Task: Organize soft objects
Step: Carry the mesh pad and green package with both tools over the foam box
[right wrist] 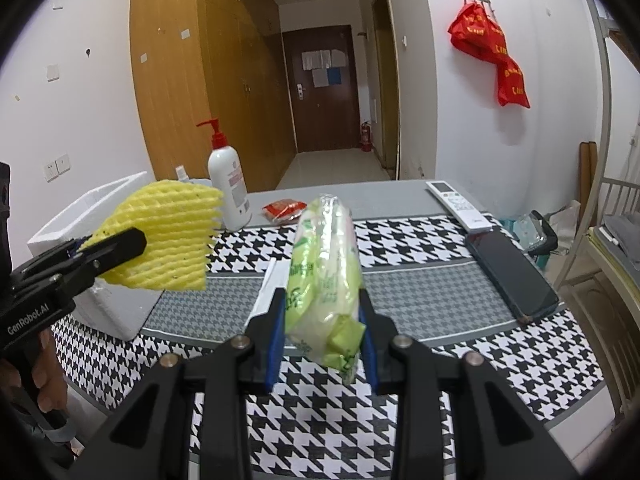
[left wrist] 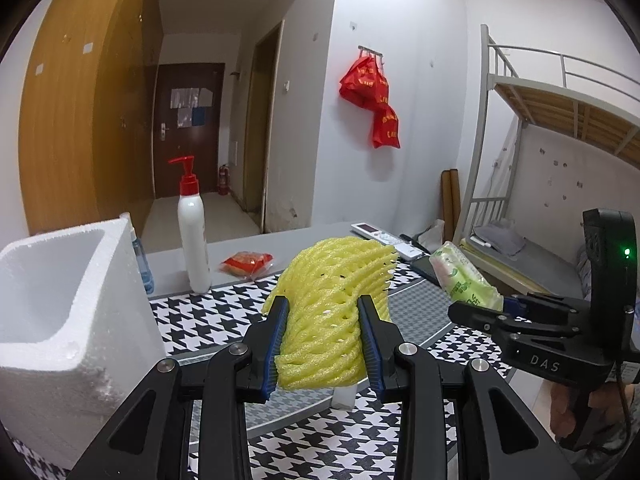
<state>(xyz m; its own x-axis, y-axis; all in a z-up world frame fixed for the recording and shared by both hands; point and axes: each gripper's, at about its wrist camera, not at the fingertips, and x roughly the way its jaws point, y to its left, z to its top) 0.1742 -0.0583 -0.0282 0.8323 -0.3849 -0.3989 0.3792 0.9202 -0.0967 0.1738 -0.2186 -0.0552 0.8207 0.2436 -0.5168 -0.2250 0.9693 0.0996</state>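
Houndstooth-clothed table (right wrist: pixel 440 240) underneath. White foam box (left wrist: pixel 60 300) at 9 o'clock in the left wrist view, open top. Left gripper (left wrist: pixel 323 320) clamped partway closed on yellow foam net (left wrist: pixel 336 300), held off the table (mesh bulging forward past the pads). Right gripper (right wrist: pixel 323 312) likewise pinching green tissue pack (right wrist: pixel 324 272), held aloft at 12 o'clock. Pump bottle (right wrist: pixel 228 184) upright at 11 o'clock.

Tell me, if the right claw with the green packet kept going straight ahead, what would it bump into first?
Probably the table top, since the right claw tilts slightly down. The green packet it grips would touch first, short of the small red packet. Depth is hard to judge here.
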